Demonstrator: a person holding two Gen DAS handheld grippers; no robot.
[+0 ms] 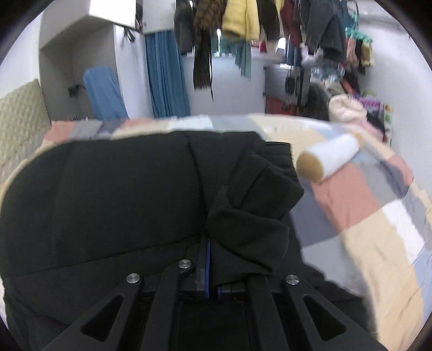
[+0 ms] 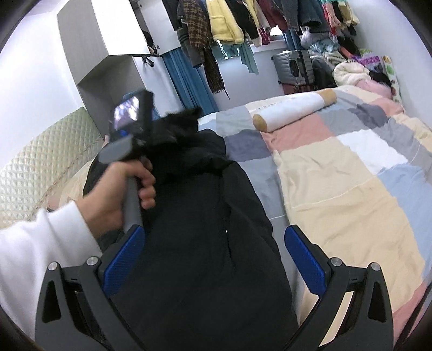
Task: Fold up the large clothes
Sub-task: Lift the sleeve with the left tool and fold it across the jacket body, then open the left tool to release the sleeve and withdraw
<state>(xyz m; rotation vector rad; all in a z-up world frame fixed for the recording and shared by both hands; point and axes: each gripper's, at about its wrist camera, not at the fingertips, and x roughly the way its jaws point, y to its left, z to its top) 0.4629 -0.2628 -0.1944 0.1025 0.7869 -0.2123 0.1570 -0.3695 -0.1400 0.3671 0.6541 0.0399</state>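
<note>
A bed (image 2: 351,189) under a patchwork cover of pink, cream, grey and pale blue squares is filling most of both views, and a quilted headboard (image 2: 40,167) is standing at nine o'clock in the right wrist view. A rail of hanging clothes (image 2: 243,19) is running across twelve o'clock, with a blue curtain (image 2: 186,81) hanging below it at about eleven o'clock. A large black coat (image 2: 205,229) is lying lengthwise on the bed, spreading from the centre down to six o'clock in the right wrist view and covering the whole left half of the left wrist view (image 1: 108,202). A white bolster pillow (image 2: 294,110) with tan ends is lying across the cover at one o'clock, apart from the coat. The left hand (image 2: 121,194), in a white sleeve, is gripping the handle of the left gripper (image 1: 212,259), whose fingers are pinching a bunched fold of the coat's black cloth between them, lifted above the rest of the garment. The right gripper (image 2: 214,259) is hovering over the lower part of the coat at six o'clock, its blue-padded fingers (image 2: 305,264) standing wide apart and holding nothing.
</note>
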